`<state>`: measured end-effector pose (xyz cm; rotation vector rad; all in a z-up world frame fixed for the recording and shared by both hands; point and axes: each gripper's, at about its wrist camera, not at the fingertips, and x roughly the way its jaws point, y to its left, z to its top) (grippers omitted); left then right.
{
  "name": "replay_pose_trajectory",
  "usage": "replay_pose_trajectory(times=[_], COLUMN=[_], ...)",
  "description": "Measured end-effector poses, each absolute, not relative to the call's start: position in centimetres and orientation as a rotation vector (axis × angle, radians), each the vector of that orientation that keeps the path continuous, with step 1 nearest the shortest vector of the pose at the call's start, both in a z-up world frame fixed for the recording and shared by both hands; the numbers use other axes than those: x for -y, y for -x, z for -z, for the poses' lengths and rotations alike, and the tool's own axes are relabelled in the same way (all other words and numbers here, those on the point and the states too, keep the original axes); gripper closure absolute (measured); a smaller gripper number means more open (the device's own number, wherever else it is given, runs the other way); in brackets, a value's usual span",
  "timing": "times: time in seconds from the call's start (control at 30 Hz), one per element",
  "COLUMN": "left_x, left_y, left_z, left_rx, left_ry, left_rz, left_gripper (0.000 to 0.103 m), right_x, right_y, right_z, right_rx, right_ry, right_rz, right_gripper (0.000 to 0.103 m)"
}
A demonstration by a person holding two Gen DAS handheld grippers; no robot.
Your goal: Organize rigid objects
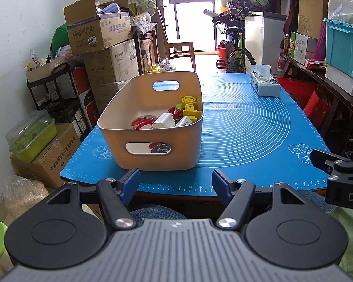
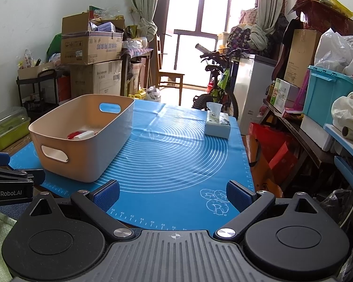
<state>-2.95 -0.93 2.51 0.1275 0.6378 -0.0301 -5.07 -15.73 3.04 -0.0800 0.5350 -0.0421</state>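
A beige plastic bin (image 1: 120,117) with cut-out handles stands on the left part of the blue mat (image 1: 247,127). Inside it lie a yellow toy part (image 1: 190,107), a white charger block (image 1: 163,120), red pieces and other small items. My left gripper (image 1: 175,183) is open and empty, just off the table's near edge, in front of the bin. My right gripper (image 2: 173,193) is open and empty over the mat's near edge, to the right of the bin (image 2: 110,136). Part of the right gripper shows at the right of the left wrist view (image 1: 341,171).
A tissue box (image 1: 264,83) stands at the far right of the mat, also in the right wrist view (image 2: 217,124). Stacked cardboard boxes (image 1: 101,37) and a black cart (image 1: 56,94) stand left of the table. A bicycle (image 1: 235,44) stands beyond it. Shelves with a blue crate (image 2: 327,96) are on the right.
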Motion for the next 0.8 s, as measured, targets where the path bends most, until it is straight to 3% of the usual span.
replay_pose_trajectory(times=[0.8], left_x=[0.94], left_y=[3.02], left_z=[-2.58], left_rx=[-0.636], left_ry=[-0.125], left_rz=[0.030], left_gripper=[0.034], right_x=[15.61], right_y=[4.79], right_z=[-2.86], right_rx=[-0.535], right_ry=[0.061], right_rz=[0.051], right_gripper=[0.006])
